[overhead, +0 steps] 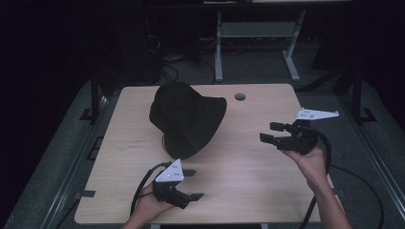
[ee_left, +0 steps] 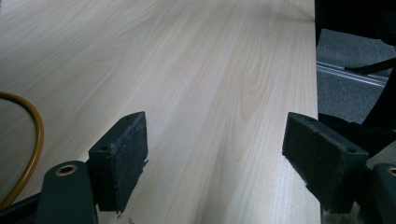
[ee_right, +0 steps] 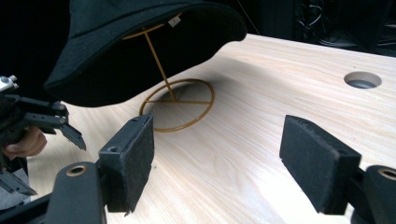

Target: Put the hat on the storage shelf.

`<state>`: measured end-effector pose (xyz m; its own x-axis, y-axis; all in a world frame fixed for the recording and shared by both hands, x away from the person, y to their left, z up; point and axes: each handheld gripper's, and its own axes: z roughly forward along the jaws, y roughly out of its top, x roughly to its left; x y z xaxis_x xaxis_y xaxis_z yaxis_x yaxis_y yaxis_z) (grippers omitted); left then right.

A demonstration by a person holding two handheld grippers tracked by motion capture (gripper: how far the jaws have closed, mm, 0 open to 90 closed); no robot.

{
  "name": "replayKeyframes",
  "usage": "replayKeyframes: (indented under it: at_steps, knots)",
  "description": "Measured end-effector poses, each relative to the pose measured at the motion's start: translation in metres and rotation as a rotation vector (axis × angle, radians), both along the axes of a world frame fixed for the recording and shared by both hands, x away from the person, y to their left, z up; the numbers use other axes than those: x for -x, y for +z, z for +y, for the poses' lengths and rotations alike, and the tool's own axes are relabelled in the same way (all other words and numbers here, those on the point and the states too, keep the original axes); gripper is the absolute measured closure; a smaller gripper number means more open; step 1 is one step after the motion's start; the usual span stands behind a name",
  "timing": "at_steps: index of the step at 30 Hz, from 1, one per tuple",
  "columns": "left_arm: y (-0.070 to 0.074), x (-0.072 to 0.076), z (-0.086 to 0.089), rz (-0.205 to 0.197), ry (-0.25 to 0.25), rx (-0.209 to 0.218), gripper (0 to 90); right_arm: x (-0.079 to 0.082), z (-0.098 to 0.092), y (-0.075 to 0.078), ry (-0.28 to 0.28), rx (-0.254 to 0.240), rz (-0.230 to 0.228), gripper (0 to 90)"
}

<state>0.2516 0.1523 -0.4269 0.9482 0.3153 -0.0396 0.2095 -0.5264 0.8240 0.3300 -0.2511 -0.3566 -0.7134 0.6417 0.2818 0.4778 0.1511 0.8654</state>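
A black bucket hat (overhead: 187, 119) sits on a gold wire stand (ee_right: 177, 105) at the back middle of the wooden table (overhead: 239, 162). In the right gripper view the hat (ee_right: 140, 42) hangs over the stand's thin post and round base ring. My left gripper (overhead: 195, 184) is near the front edge, just in front of the hat, its jaws wide apart with nothing between them (ee_left: 215, 154). The stand's ring (ee_left: 35, 140) curves past its left jaw. My right gripper (overhead: 268, 132) hovers at the right, pointing left toward the hat, open and empty (ee_right: 217, 163).
A round cable hole (overhead: 240, 97) lies at the table's back right, also in the right gripper view (ee_right: 363, 79). Behind the table stand a white desk frame (overhead: 258, 33) and tangled cables on a dark floor. Cables trail from both grippers off the front edge.
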Motion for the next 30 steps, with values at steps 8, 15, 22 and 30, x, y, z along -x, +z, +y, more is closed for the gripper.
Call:
replayKeyframes:
  at_steps: [8,15,22,30]
  knots:
    - [0.0,0.0,0.0,-0.004,-0.002,-0.008,21.6,0.009,-0.009,-0.009,-0.011,-0.001,0.009,25.5]
    - [0.0,0.0,0.0,0.004,0.003,-0.004,21.5,0.017,-0.016,-0.017,-0.02,-0.005,0.02,25.2]
    - [0.0,0.001,0.001,0.008,0.009,0.0,21.5,0.026,-0.022,-0.028,-0.027,-0.011,0.037,24.9]
    - [0.0,0.001,0.001,0.009,0.01,0.002,21.5,0.038,-0.029,-0.042,-0.035,-0.016,0.047,24.6]
